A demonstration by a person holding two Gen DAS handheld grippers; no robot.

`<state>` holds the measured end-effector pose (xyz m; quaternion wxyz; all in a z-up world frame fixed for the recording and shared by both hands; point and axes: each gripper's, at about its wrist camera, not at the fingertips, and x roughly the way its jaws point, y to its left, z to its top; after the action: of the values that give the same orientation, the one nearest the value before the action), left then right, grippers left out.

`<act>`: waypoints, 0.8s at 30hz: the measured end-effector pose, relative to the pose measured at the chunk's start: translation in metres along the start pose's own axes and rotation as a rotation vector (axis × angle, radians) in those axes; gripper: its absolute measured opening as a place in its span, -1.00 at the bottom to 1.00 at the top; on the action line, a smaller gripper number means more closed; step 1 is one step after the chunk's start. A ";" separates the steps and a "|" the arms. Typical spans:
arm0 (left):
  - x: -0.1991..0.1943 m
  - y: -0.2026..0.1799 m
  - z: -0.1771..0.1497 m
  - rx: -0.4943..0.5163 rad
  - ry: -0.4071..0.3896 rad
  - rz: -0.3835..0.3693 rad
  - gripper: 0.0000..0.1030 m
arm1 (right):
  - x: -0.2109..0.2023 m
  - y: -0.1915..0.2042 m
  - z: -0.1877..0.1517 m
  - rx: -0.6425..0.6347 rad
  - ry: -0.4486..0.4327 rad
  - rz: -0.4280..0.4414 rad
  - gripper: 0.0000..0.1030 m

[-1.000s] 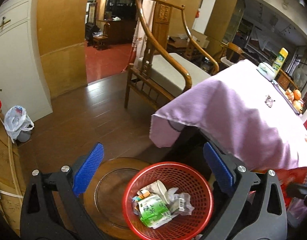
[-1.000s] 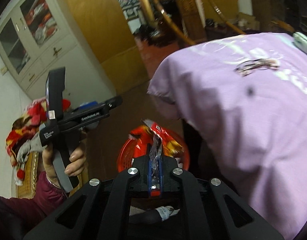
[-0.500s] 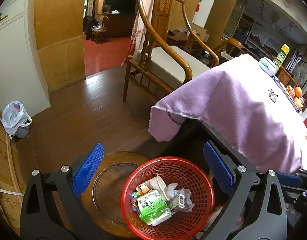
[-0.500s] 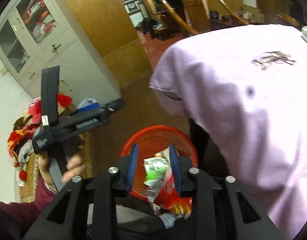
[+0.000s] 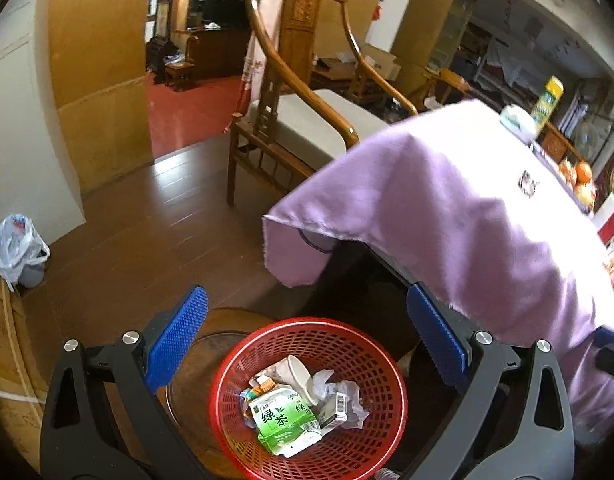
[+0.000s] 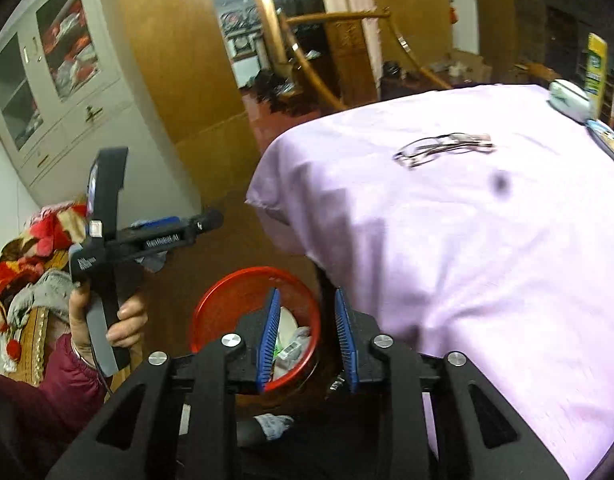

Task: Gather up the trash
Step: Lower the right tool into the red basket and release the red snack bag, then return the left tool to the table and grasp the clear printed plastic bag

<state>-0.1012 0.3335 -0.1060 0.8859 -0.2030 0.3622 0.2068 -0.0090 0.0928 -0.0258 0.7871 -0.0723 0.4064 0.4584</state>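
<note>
In the left wrist view, the left gripper (image 5: 307, 332) has its jaws spread wide with nothing between them, its blue pads (image 5: 177, 334) framing the lower part of the frame. Below and between them sits a red mesh basket (image 5: 381, 354), low in the centre of the frame, resting on a round wooden stool (image 5: 195, 364). Inside the basket lies the collected trash: a green tea carton (image 5: 285, 420), a white paper cup (image 5: 301, 374) tipped on its side and touching the carton, and crumpled white wrappers (image 5: 347, 400) just beside them on the right. A desk covered with a purple cloth (image 5: 447, 208) fills the right half of the frame, its corner hanging near the basket. A pair of glasses (image 5: 527, 182) lies on the cloth toward the right edge. A wooden armchair (image 5: 295, 128) stands in the upper centre, and a small bin lined with a white bag (image 5: 17, 248) sits at the left edge on the wooden floor.

In the right wrist view, the right gripper (image 6: 307, 340) is at the bottom centre, its jaws opening, with a gap between the blue pads and nothing pinched; the basket (image 6: 227, 300) shows through the gap and behind the left pad. At the left of the frame, a hand (image 6: 107, 320) in a dark red sleeve holds the other gripper's handle. The glasses (image 6: 443, 148) rest on the cloth in the upper right.
</note>
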 end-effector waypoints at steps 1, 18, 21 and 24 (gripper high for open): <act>0.002 -0.003 -0.001 0.007 0.008 0.005 0.87 | 0.000 -0.002 -0.001 0.006 0.002 0.006 -0.45; -0.020 -0.051 -0.002 0.101 0.004 -0.015 0.87 | -0.067 -0.058 -0.010 0.082 -0.159 -0.034 -0.15; -0.026 -0.072 0.000 0.139 -0.009 -0.043 0.87 | -0.086 -0.083 -0.012 0.127 -0.204 -0.088 -0.03; -0.029 -0.095 0.005 0.180 -0.011 -0.080 0.86 | -0.106 -0.106 -0.016 0.171 -0.240 -0.141 0.08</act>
<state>-0.0684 0.2508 -0.0619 0.9101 -0.1358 0.3659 0.1391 0.0380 -0.0452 0.0111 0.8634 0.0219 0.3412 0.3711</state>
